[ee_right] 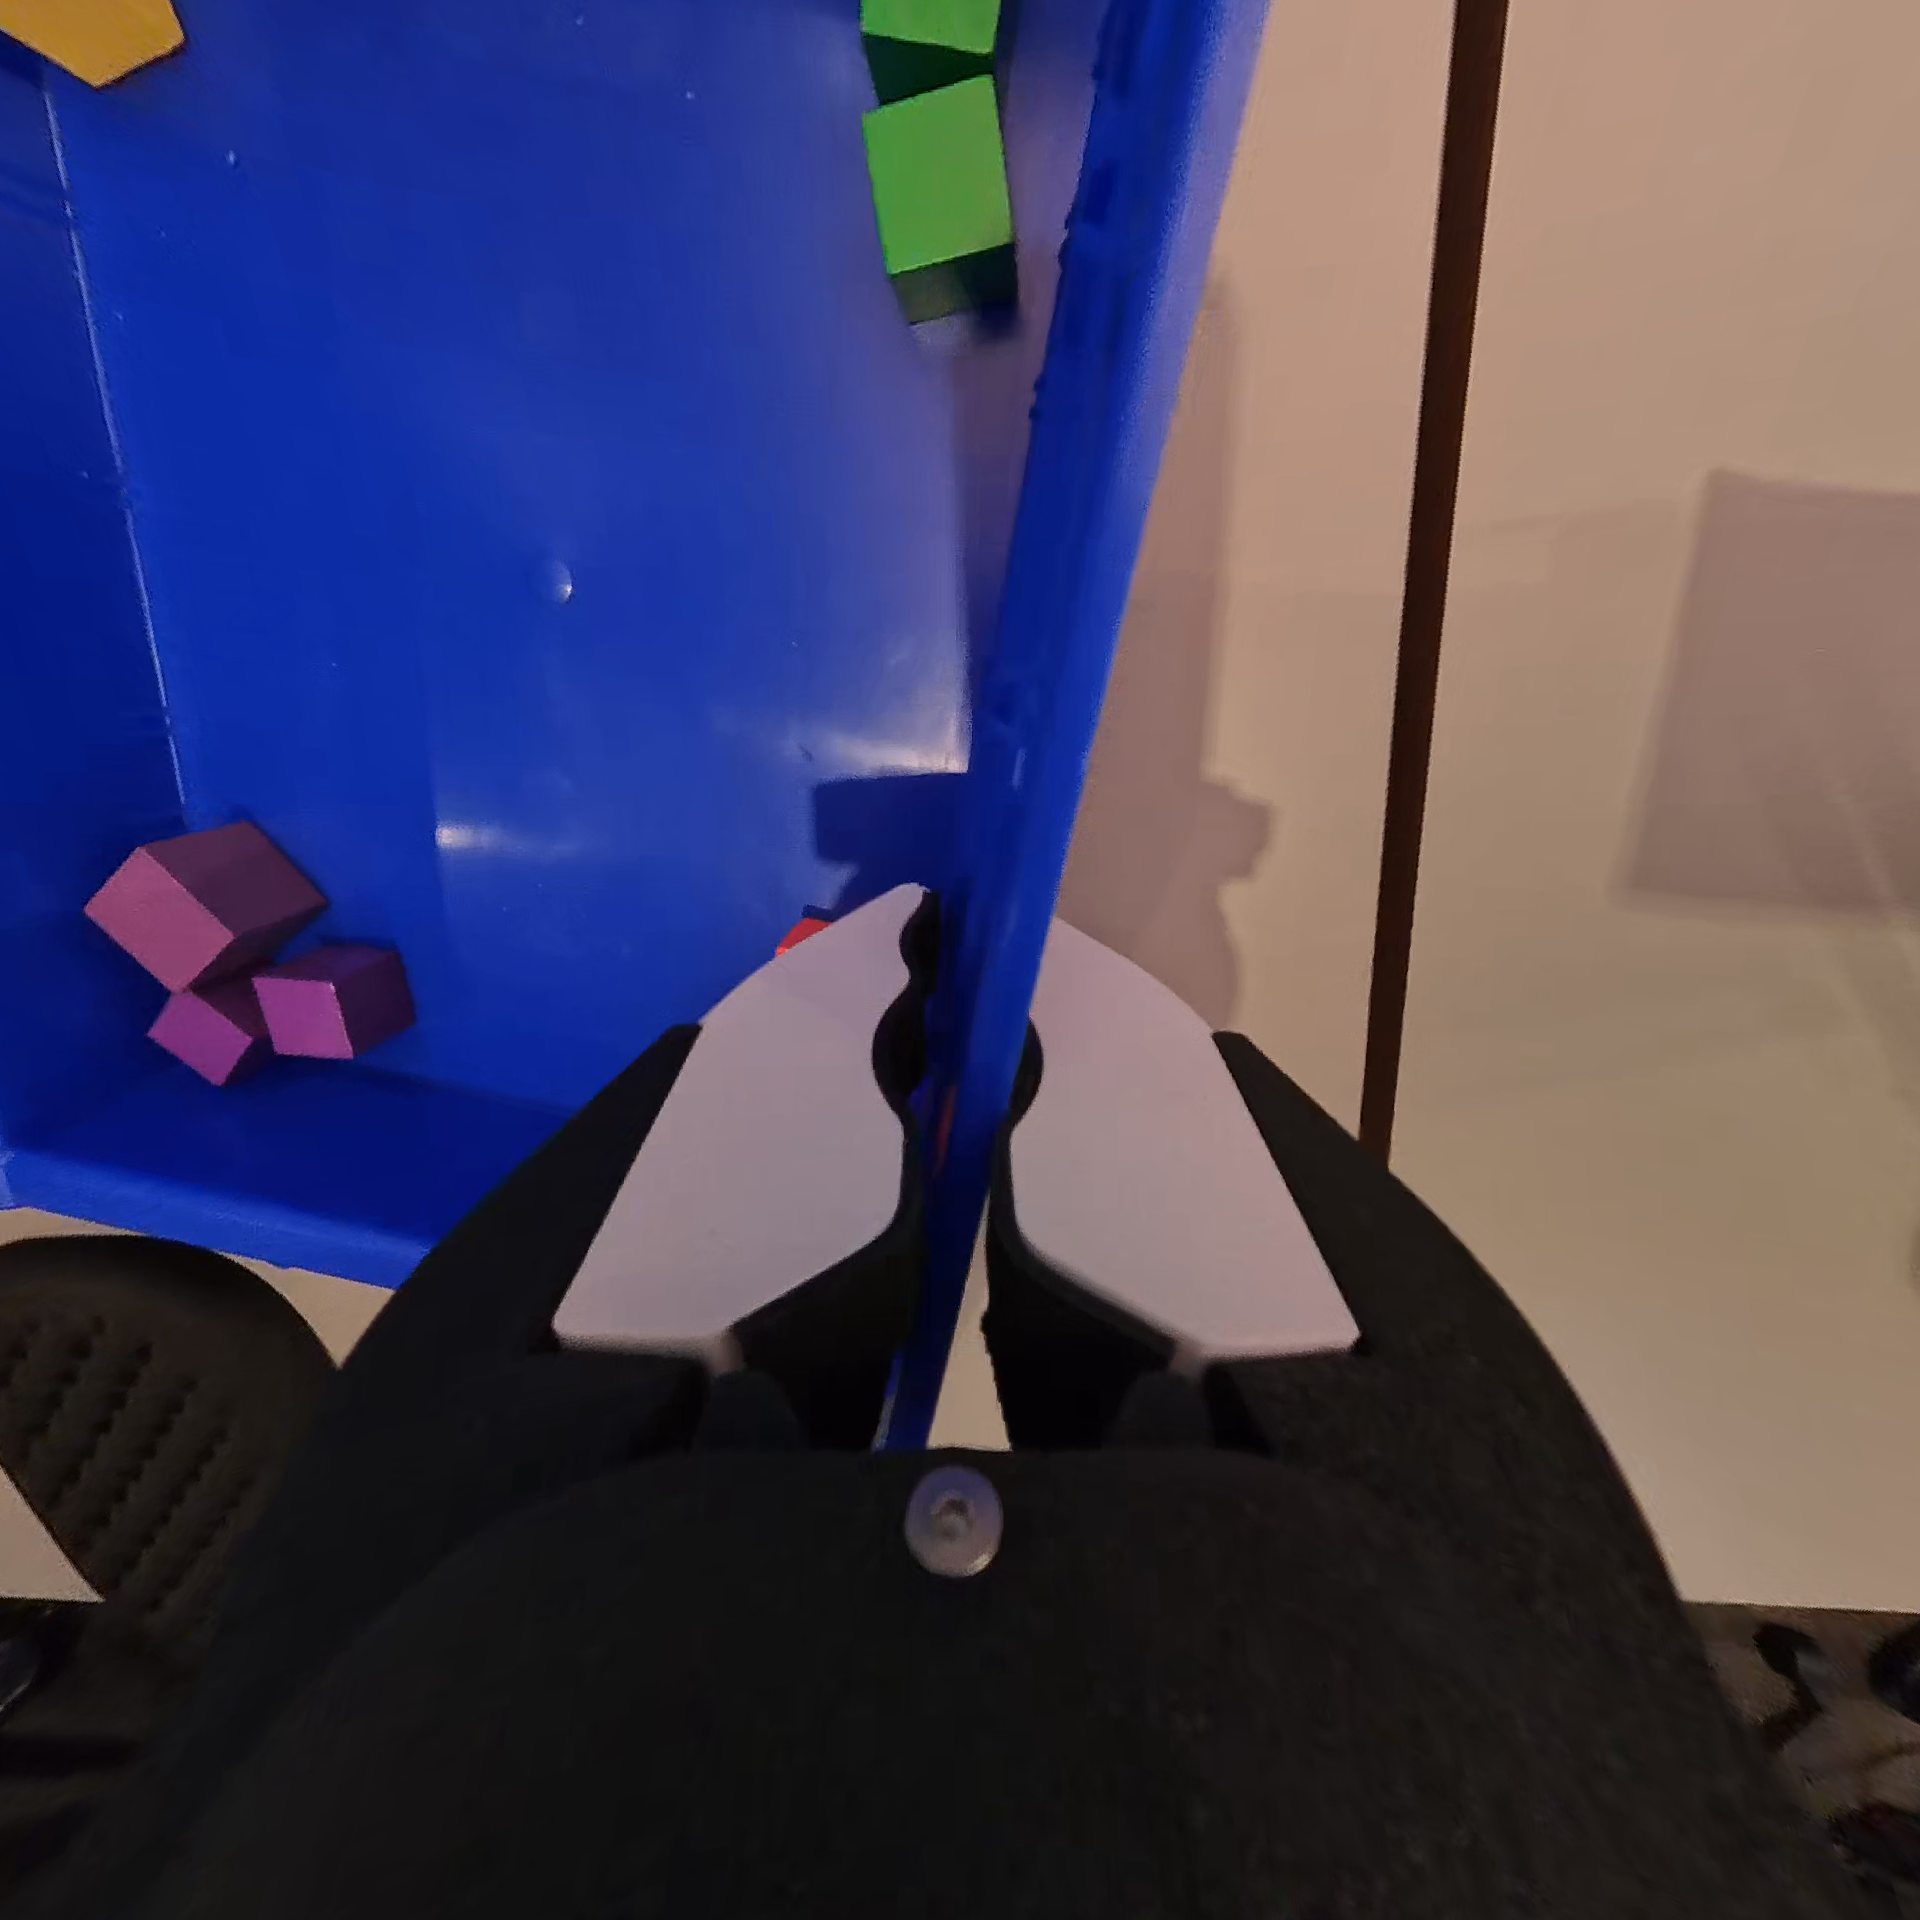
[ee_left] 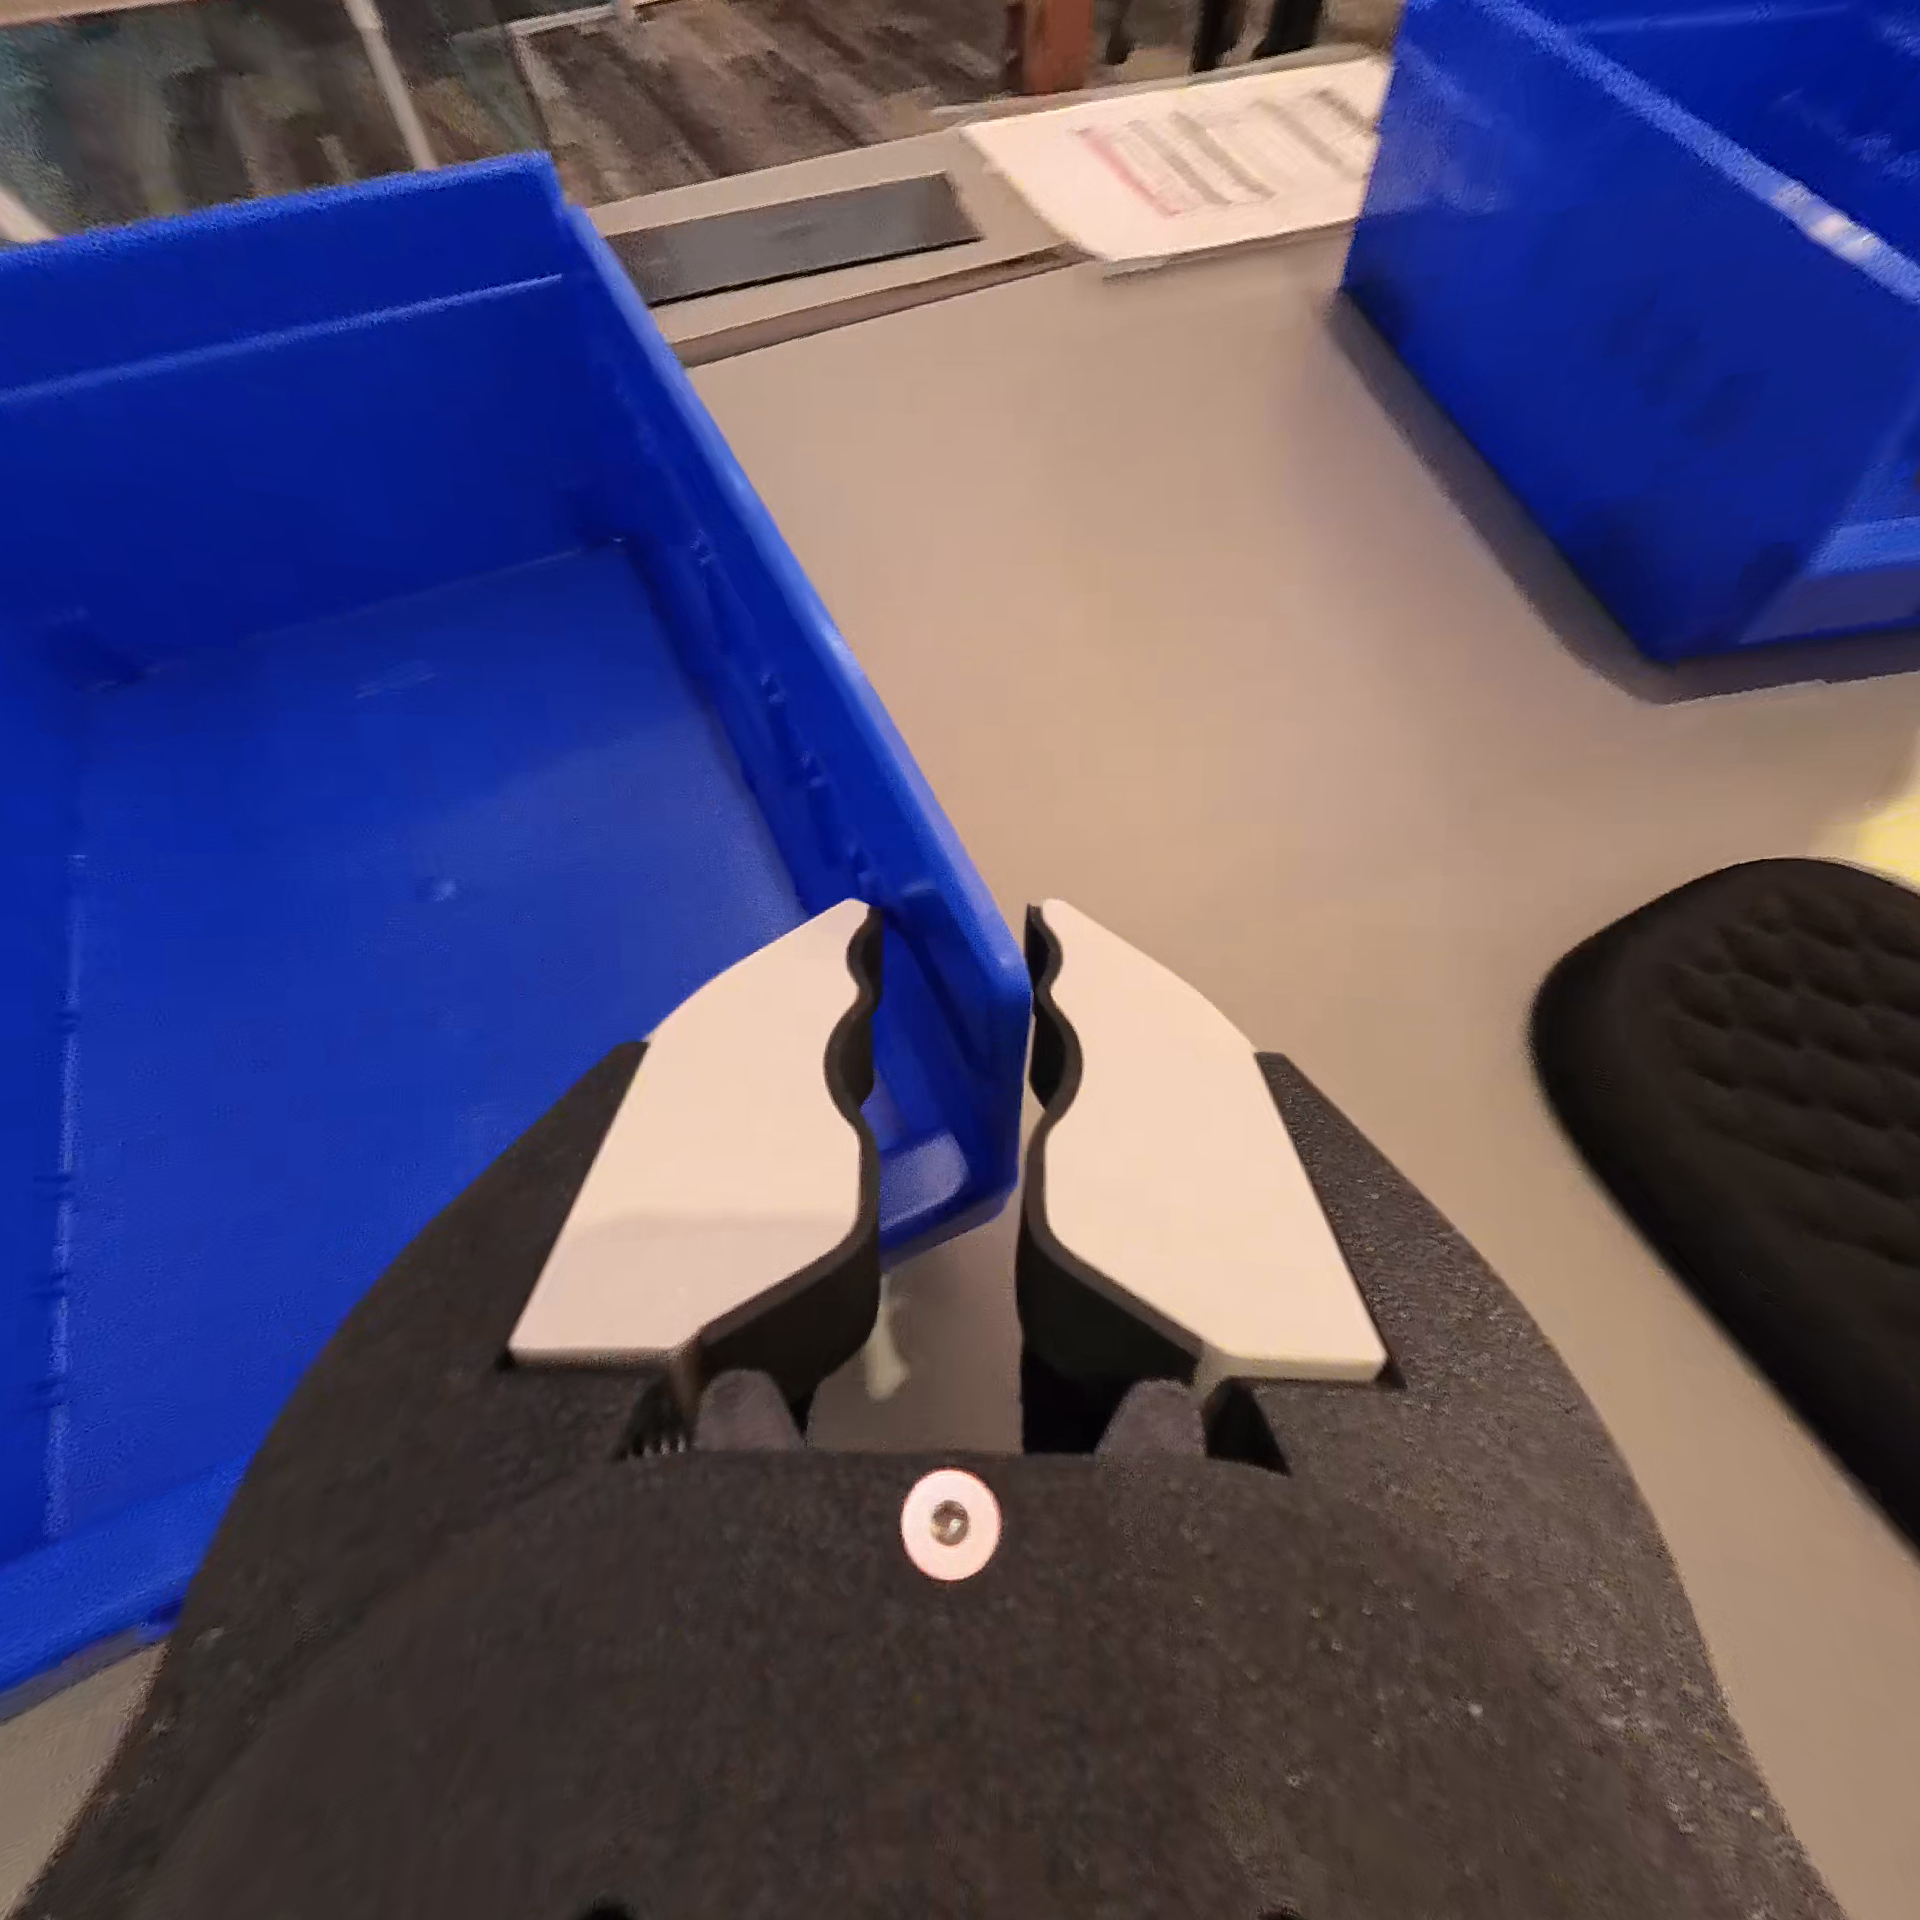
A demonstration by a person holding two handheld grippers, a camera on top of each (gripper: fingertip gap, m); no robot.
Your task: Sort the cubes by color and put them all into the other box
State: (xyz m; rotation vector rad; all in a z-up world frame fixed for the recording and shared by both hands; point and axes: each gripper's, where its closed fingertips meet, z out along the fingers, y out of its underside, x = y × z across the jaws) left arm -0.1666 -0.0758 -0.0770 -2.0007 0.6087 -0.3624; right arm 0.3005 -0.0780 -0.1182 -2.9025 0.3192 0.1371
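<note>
- The right gripper [ee_right: 961, 1049] is being held clamped on the side wall of the filled blue box [ee_right: 1023, 727], one finger inside the wall and one outside.
- The left gripper [ee_left: 954, 914] is being held with its fingers a little apart and nothing between them, just over the near corner of the empty blue box [ee_left: 727, 582].
- The cubes are lying sorted in the filled box: purple cubes [ee_right: 244, 951] are clustered in the near left corner, a sliver of a red cube [ee_right: 802, 933] is showing just behind the inner finger, green cubes [ee_right: 940, 171] are lined against the gripped wall farther back, and a yellow cube [ee_right: 88, 36] is cut off at the far left edge.
- The step in hand is judged to be a handling of the filled box itself (a shift or tilt, probably), since no cube is being gripped.
- With the sorting apparently done, the next move is judged to call for a steady hold on the thin wall, which could slip or flex.
- A pale grey table [ee_left: 1195, 623] is bearing both boxes; a black textured pad [ee_left: 1756, 1101] is lying near the left gripper, and the filled box is being seen well apart, at the right.
- Farther off, a printed sheet [ee_left: 1195, 166] and a dark slot are lying at the table's far edge, with dim patterned floor beyond.
</note>
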